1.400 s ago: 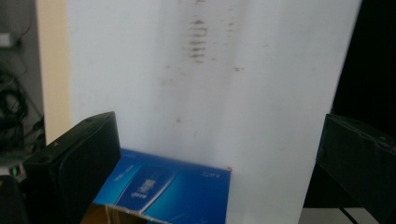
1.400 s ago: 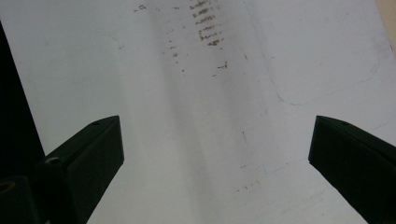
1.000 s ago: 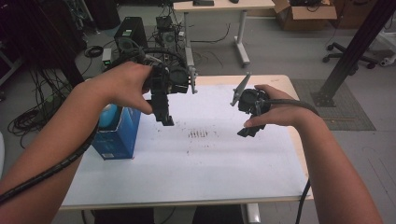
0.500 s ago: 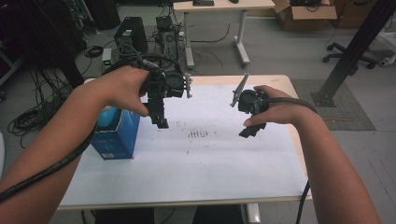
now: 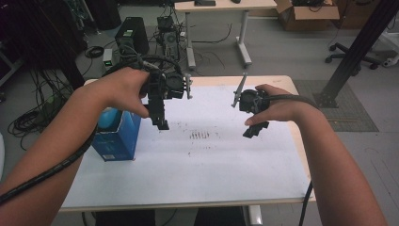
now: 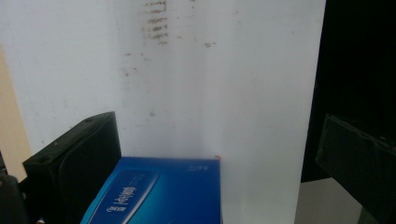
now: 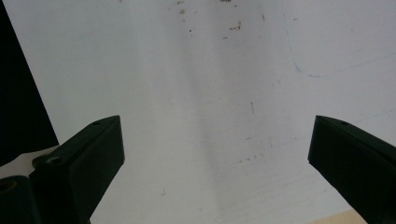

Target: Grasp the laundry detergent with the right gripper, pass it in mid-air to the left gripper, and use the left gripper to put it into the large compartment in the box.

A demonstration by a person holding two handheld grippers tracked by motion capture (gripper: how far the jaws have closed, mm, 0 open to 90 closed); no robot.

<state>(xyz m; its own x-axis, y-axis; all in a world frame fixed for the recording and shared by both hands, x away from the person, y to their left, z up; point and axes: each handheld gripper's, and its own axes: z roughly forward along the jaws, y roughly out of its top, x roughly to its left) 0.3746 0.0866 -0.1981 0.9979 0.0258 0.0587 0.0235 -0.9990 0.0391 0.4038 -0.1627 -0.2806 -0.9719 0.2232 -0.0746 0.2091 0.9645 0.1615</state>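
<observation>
While both grippers are held above the table [image 5: 188, 188], nothing is gripped. The left gripper [image 6: 215, 154] and right gripper [image 7: 217, 154] are spread wide, a blue box [image 6: 159, 196] seen below the left.

Your left gripper [image 6: 224, 186] in matt black plastic, beside it a glossy blue cardboard box [image 5: 116, 136], white matt scuffed table [image 5: 202, 174], pale wood edge.

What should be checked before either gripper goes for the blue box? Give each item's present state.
1. Left gripper jaws open: ok, spread wide in the left gripper view.
2. Right gripper jaws open: ok, nothing between them.
3. Blue box reachable: ok, it stands by the table's left edge, beside the left gripper.
4. Left gripper lined up on the box: ok roughly; it sits between the jaws, nearer one.
5. Box closed and stable: cannot tell.
</observation>
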